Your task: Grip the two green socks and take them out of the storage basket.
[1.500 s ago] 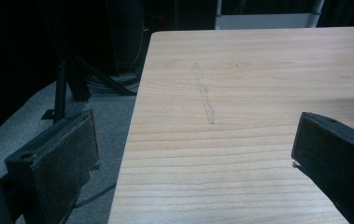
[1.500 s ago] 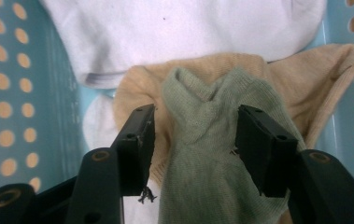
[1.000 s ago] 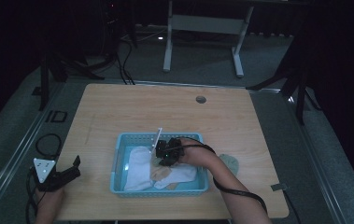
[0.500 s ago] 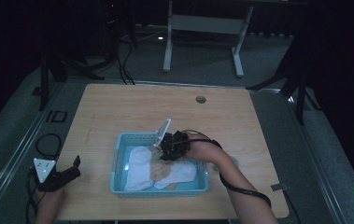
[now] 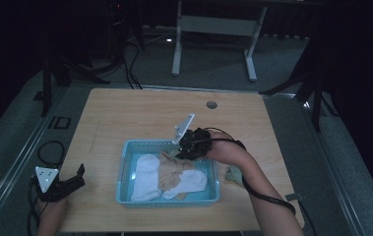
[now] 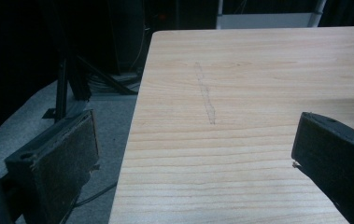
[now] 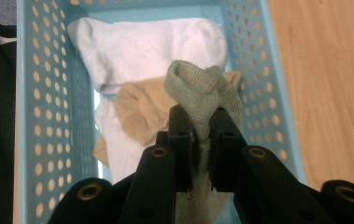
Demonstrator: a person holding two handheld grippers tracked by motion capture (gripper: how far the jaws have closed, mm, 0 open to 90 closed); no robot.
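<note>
While the right gripper (image 7: 201,133) is held over the far right part of a light blue perforated basket (image 7: 31,116), a pale green sock (image 7: 201,93) is seen pinched between its two black jaws, which are closed tightly on the fabric. In the right gripper view the sock's folded, open cuff rises just beyond the jaw tips, and the rest of the fabric hangs down between the jaws toward the camera. Below it, inside the basket, a white sock (image 7: 151,46) is laid across the far end and a beige sock (image 7: 139,109) is spread over more white fabric nearer the middle. In the high view the right gripper (image 5: 181,147) is found at the basket's (image 5: 125,169) far right corner, with its grey plate tilted up and away; the right forearm (image 5: 258,184) is brought in diagonally from the bottom right, the hand being wrapped around the gripper body and a cable being looped around the arm. A small greenish item (image 5: 233,174), too dim to be identified, is lying on the wooden counter (image 5: 139,113) just right of the basket, beside the forearm. The left gripper (image 5: 71,183) is held low at the counter's near left edge, well apart from the basket. In the left gripper view its jaws are spread wide with nothing between them, one over the floor beyond the edge and the other over bare wood (image 6: 240,93).
</note>
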